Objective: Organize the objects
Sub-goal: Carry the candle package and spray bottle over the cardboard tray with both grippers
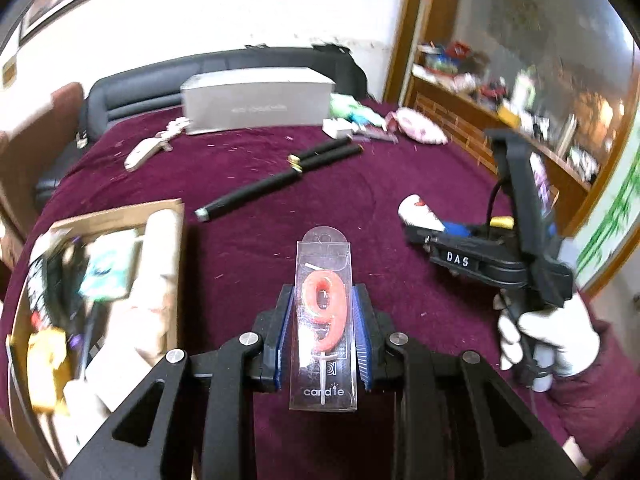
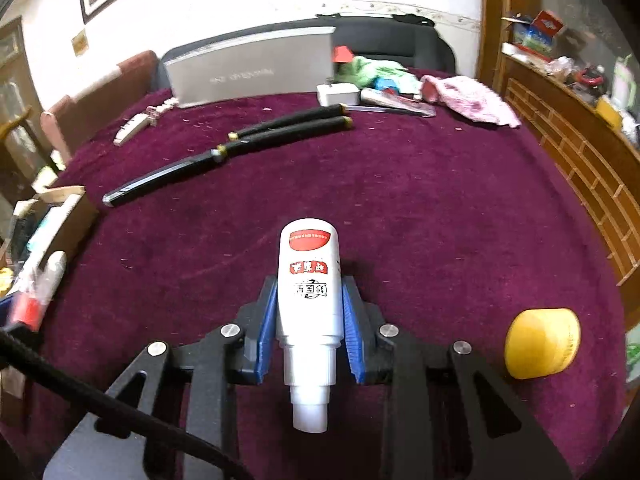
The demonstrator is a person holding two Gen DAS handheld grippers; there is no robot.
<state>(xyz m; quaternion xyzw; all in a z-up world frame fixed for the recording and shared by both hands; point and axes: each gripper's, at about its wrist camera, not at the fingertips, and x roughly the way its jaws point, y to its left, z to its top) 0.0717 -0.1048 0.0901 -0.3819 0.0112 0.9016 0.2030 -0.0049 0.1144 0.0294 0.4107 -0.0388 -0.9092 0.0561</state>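
Observation:
My left gripper (image 1: 324, 292) is shut on a clear pack (image 1: 323, 320) holding a red number-nine candle, and the pack hangs above the maroon tablecloth (image 1: 248, 248). To its left stands an open cardboard box (image 1: 120, 212) full of small items. My right gripper (image 2: 310, 284) is shut on a white bottle (image 2: 309, 248) with red labels, whose neck points back at the camera. The left wrist view shows that gripper (image 1: 416, 234) at the right, with the bottle's end (image 1: 416, 210) sticking out and a white-gloved hand (image 1: 548, 336) on the handle.
A yellow rounded object (image 2: 542, 344) lies near my right gripper. Black sheathed sticks (image 2: 224, 152) lie across the middle of the table. At the back are a grey box (image 2: 252, 72), a wooden toy (image 1: 148, 148), a pink cloth (image 2: 472, 100) and other small clutter. A wooden shelf (image 2: 580, 128) runs along the right.

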